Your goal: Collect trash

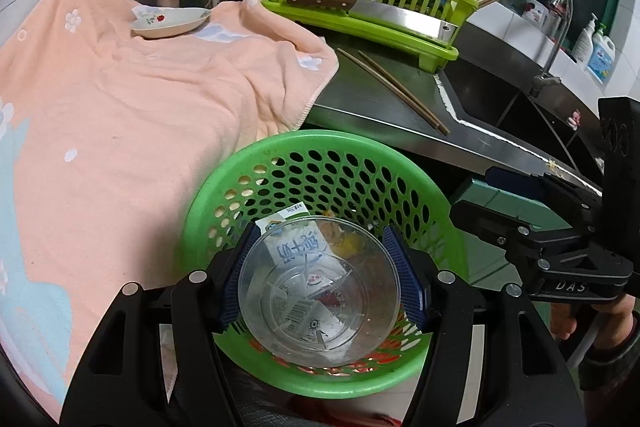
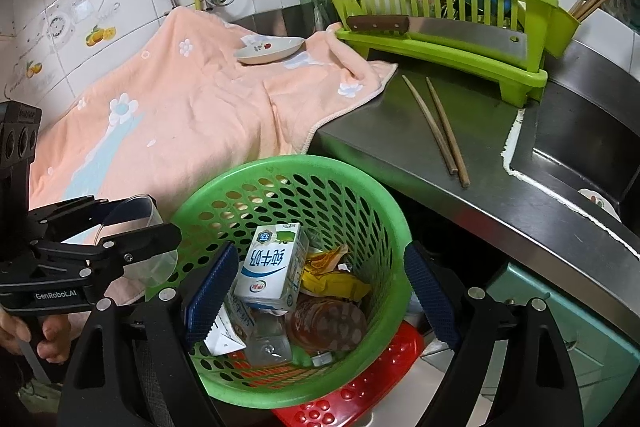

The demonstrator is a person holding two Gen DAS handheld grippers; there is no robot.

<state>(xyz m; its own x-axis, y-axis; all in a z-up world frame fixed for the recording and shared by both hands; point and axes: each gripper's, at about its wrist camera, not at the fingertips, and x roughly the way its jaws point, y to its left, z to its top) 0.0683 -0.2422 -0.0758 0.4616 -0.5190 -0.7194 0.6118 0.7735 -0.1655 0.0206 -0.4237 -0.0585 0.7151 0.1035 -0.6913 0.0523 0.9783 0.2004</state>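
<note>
My left gripper (image 1: 320,283) is shut on a clear plastic cup (image 1: 320,291) and holds it over the round green perforated basket (image 1: 320,147). The same cup (image 2: 156,259) shows in the right wrist view beside the basket's (image 2: 288,171) left rim, held in the left gripper (image 2: 136,227). Inside the basket lie a white and blue milk carton (image 2: 272,267), a yellow wrapper (image 2: 336,279), a reddish wrapper (image 2: 328,323) and a small clear bottle (image 2: 268,343). My right gripper (image 2: 320,291) is open and empty just above the basket; it also shows in the left wrist view (image 1: 500,203), to the right of the basket.
A peach towel (image 1: 140,99) covers the counter on the left, with a small dish (image 1: 168,23) on it. Two chopsticks (image 2: 440,131) lie on the steel counter (image 2: 500,187). A green dish rack (image 2: 440,27) with a cleaver (image 2: 460,31) stands behind. The sink (image 2: 580,139) is at right. A red stool (image 2: 360,387) is under the basket.
</note>
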